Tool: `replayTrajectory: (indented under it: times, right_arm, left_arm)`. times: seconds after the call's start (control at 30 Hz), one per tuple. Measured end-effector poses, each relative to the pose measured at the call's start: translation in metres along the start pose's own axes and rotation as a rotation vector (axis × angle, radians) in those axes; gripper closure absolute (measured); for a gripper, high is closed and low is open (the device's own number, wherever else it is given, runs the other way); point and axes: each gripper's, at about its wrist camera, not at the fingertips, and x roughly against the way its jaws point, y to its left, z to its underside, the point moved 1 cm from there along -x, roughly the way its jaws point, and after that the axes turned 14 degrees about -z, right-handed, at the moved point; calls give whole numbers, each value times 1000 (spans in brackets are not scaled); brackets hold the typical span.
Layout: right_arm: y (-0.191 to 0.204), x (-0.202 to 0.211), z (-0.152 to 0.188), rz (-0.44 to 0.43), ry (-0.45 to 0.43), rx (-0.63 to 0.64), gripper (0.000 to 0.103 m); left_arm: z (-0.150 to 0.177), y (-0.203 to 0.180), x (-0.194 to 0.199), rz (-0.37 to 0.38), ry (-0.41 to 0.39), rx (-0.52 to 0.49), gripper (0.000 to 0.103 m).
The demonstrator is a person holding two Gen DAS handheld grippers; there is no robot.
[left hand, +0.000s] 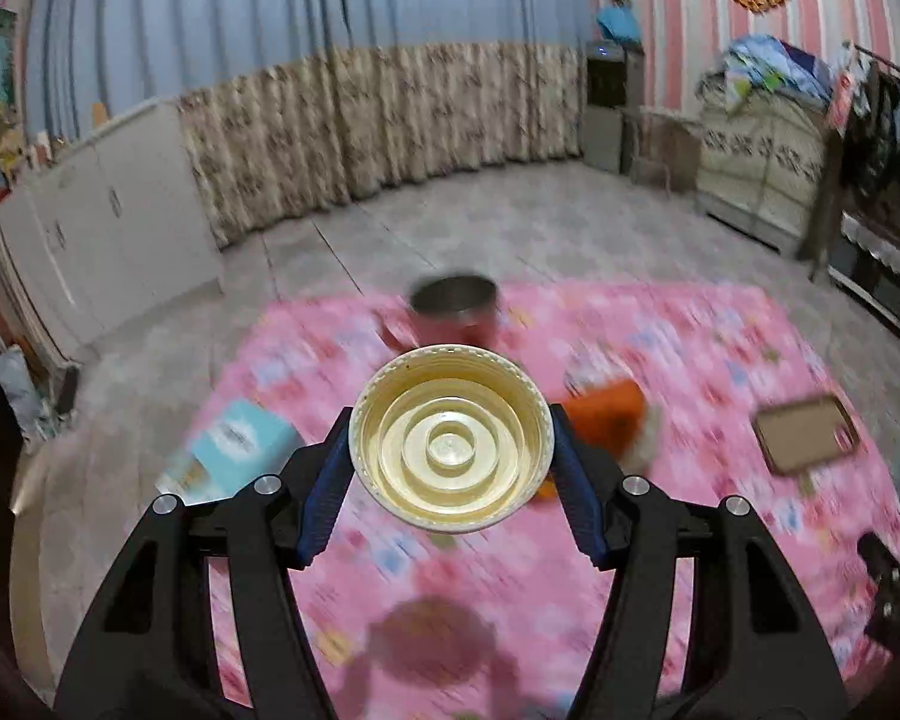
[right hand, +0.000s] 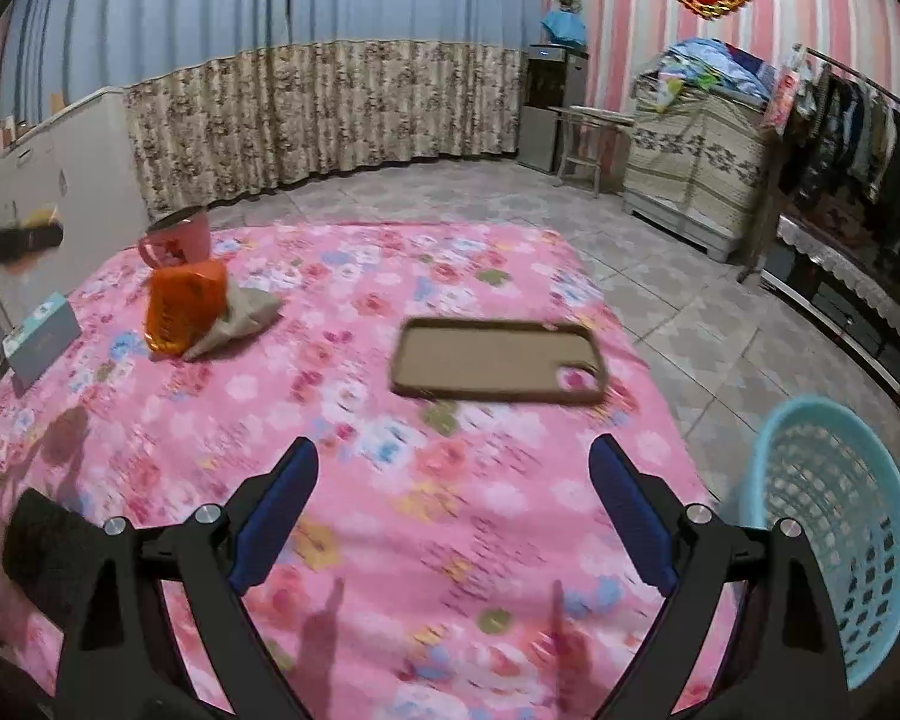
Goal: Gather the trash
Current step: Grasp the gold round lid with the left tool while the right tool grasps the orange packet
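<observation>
Lid: pale ribbed plastic lid (left hand: 452, 439), hollow side toward the camera, raised above the pink floral tablecloth (left hand: 660, 588)
Left gripper (left hand: 452, 450): blue pads clamped on the lid's two sides
Right gripper (right hand: 453, 516): fingers wide apart, nothing between them; near edge of cloth
Basket: light-blue mesh basket (right hand: 834, 516), near right, off the table's edge
Cloth, far left: orange wrapper (right hand: 183, 309); pink mug (right hand: 177, 240) behind it
</observation>
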Motion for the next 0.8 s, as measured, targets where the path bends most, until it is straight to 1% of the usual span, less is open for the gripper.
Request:
replayTrajectory:
  times: [0.1, 0.2, 0.27, 0.3, 0.37, 0.43, 0.57, 0.67, 0.8]
  right_arm:
    - [16, -13, -13, -29, 9, 17, 13]
    - [33, -30, -30, -52, 10, 37, 13]
    - [47, -45, -42, -74, 8, 47, 13]
    - [57, -56, -50, -94, 11, 50, 13]
    - [72, -74, -57, -124, 28, 59, 13]
    - [88, -94, -64, -150, 50, 81, 13]
    - [115, -127, -72, -200, 93, 112, 13]
    - [130, -141, -76, -204, 99, 141, 13]
    - [139, -162, -78, -212, 143, 150, 14]
  left_arm:
    - [0, 13, -9, -34, -25, 9, 42]
    - [10, 21, -30, -35, 34, 17, 42]
    - [13, 29, -40, -77, 48, 16, 42]
    - [13, 32, -42, -78, 49, 25, 42]
    - [14, 43, -47, -52, 63, 61, 42]
    - [15, 50, -50, -48, 66, 72, 42]
    - [14, 58, -57, -85, 69, 56, 42]
    - [15, 65, -63, -72, 93, 81, 42]
    - [15, 74, -69, -62, 111, 113, 42]
